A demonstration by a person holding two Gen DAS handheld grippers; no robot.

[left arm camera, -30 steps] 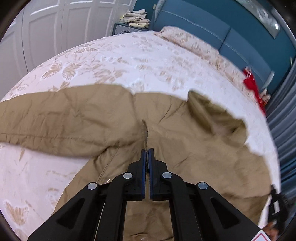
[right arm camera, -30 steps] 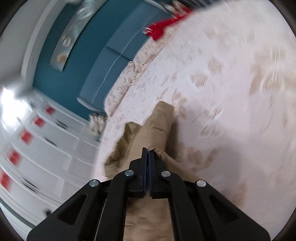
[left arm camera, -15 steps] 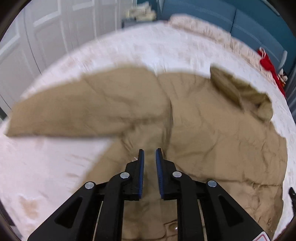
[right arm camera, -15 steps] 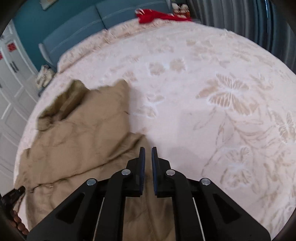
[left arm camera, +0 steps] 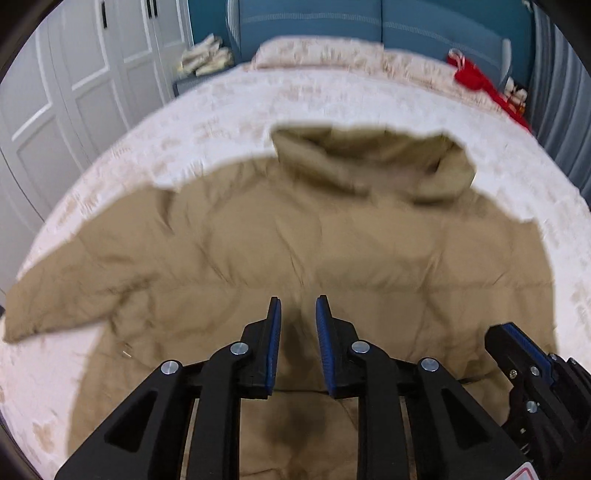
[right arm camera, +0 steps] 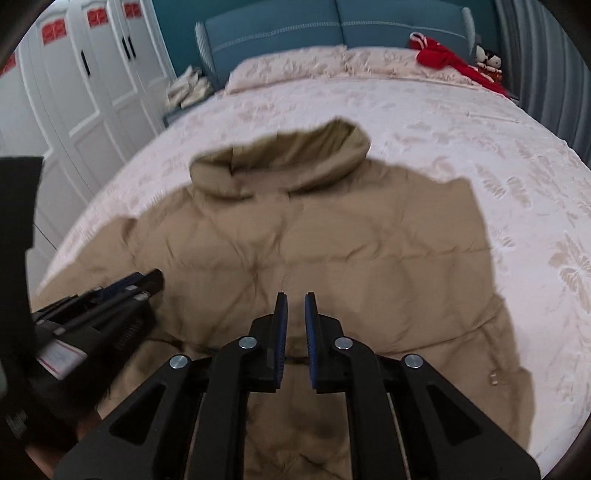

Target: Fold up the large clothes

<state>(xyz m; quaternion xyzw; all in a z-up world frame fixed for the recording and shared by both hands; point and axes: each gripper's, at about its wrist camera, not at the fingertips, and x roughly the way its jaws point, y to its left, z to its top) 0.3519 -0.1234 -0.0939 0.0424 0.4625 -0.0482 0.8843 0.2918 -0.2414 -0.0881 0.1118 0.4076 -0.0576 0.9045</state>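
Note:
A tan padded hooded jacket (left arm camera: 332,240) lies spread on the bed, its hood (left arm camera: 369,162) toward the headboard and one sleeve (left arm camera: 74,295) stretched out to the left. My left gripper (left arm camera: 297,306) hovers over the jacket's lower middle. Its jaws are opening and nothing is between them. The right wrist view shows the same jacket (right arm camera: 332,240) and hood (right arm camera: 280,162). There my right gripper (right arm camera: 294,301) stands slightly open above the fabric and holds nothing. Each gripper shows in the other's view: the right gripper (left arm camera: 517,347) at the lower right, the left gripper (right arm camera: 140,284) at the left.
The jacket rests on a pale floral bedspread (left arm camera: 258,96) with pillows (right arm camera: 295,62) and a red garment (right arm camera: 443,55) by the blue headboard (right arm camera: 332,22). White wardrobe doors (left arm camera: 74,92) stand at the left, a nightstand with folded cloth (left arm camera: 207,59) beside them. Grey curtains (right arm camera: 554,74) hang at the right.
Both grippers went from shut to slightly open. Both views swung round to face the jacket's back and hood squarely, and each gripper now shows in the other's view.

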